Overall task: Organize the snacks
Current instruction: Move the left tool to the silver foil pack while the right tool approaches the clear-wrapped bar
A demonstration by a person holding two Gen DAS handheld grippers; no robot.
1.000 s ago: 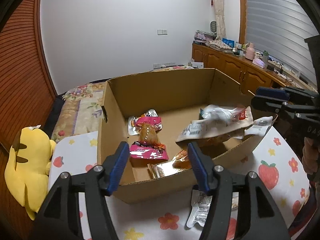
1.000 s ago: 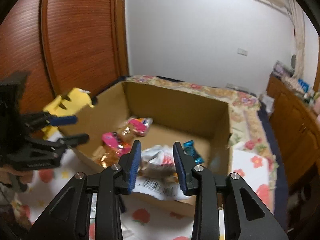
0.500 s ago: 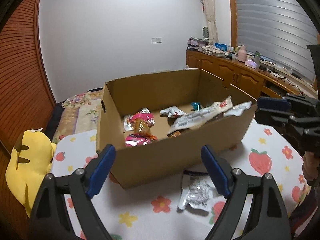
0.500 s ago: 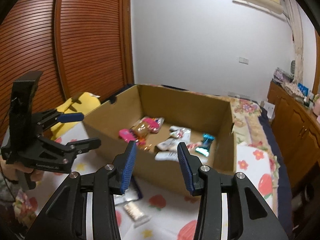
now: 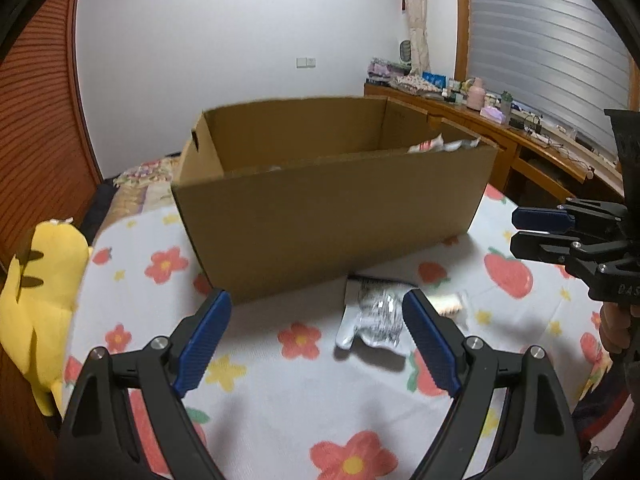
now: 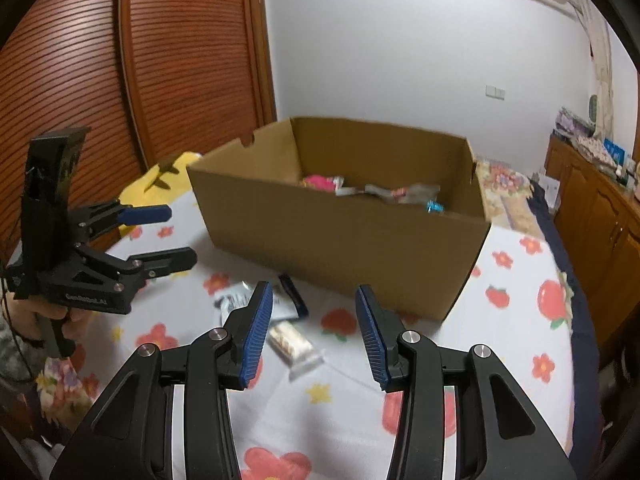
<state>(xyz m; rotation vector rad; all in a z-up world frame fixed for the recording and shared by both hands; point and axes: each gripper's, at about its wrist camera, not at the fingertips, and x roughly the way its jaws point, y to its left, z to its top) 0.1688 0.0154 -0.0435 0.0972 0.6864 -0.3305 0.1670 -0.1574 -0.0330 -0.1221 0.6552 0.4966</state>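
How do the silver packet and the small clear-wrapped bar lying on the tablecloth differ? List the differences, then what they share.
The silver packet is larger and crinkled; the clear-wrapped bar is smaller and slim. The packet's foil is opaque with dark print; the bar's wrapper shows its pale contents. The packet lies nearer the left gripper. Both lie outside the cardboard box, in neither gripper.

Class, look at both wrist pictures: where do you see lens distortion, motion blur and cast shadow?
Left wrist view: the fisheye bows the door and window frames, and the silver packet casts a soft shadow on the tablecloth. Right wrist view: the packets before the cardboard box are smeared by blur.
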